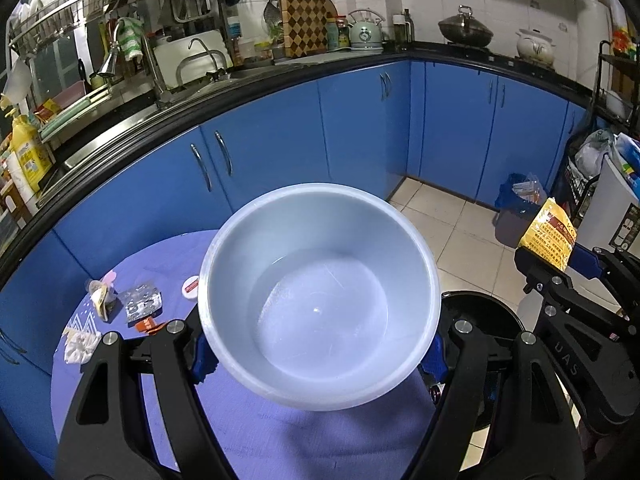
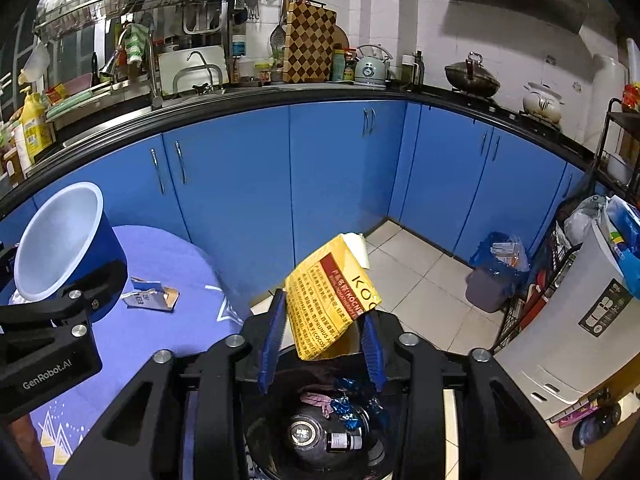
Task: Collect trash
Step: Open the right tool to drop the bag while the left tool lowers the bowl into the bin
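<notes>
Over the purple-clothed bench your left gripper is clamped on one pale bowl, its two blue pads pressed against the bowl's outer wall on either side; the bowl looks empty inside. Your right gripper hangs above one black bin, with one yellow packet standing tilted between its two blue fingers. The packet lies against the left finger, while a gap shows at the right one, so the jaws stand apart and the packet looks loose rather than pinched. Down in the bin you can count one small bottle lying on its side, some crumpled blue foil wrappers and a pinkish scrap; the exact number of wrappers cannot be told. On the bench, left of the bowl in the left wrist view, trash is lying: one silver blister sheet, one small red-and-white round lid, one crumpled white tissue, one beige wrapper and one orange scrap. From the right wrist view, one torn blue-and-silver wrapper lies flat on the cloth. On the tiled floor by the blue cabinets stands one second bin with a blue liner, filled with trash.
</notes>
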Demonstrator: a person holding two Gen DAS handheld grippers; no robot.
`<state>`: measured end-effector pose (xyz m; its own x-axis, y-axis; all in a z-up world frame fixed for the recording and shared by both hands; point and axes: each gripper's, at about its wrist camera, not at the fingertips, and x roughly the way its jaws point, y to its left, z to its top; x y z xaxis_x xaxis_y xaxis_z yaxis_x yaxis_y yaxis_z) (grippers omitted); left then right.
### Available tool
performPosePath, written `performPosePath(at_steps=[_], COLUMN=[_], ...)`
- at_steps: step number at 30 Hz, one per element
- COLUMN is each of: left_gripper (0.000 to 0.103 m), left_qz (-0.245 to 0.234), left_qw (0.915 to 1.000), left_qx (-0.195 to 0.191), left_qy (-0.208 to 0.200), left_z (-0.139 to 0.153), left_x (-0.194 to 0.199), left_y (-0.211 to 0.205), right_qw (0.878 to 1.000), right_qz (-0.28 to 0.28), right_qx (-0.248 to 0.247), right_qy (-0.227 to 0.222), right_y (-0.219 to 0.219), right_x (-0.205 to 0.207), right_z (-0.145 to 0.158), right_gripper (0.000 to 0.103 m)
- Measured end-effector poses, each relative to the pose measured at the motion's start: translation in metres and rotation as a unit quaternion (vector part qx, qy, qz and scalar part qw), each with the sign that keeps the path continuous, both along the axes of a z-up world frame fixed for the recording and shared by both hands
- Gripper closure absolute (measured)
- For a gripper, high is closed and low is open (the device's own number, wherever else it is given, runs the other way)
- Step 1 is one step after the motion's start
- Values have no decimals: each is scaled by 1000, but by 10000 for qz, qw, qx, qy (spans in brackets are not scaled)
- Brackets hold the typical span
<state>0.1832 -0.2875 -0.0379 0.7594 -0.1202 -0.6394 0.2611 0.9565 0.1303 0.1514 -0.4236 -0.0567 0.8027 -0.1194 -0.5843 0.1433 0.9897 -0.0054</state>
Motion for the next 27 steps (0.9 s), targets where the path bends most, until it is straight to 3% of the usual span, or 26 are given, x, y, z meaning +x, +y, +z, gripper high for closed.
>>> performPosePath(at_steps=[5,7,27], left_gripper=[27,27,27], left_qz=[-2,-7,-528], left_qw=[10000,10000,9986], left_qx=[-26,-39,1], left_qy=[14,31,60], left_z=[-1,-1,-1], left_x=[13,16,19], left_y=[-3,-5,-59], right_qw=[9998,9997,9954], right_qz=[-155,-221,-943], right_qx=[-14,-47,86], right_qy=[-98,-126,-129], right_y=[-7,-8,-64], right_x=[8,10,-7], right_z=[0,0,-8], right_gripper=[44,29,28])
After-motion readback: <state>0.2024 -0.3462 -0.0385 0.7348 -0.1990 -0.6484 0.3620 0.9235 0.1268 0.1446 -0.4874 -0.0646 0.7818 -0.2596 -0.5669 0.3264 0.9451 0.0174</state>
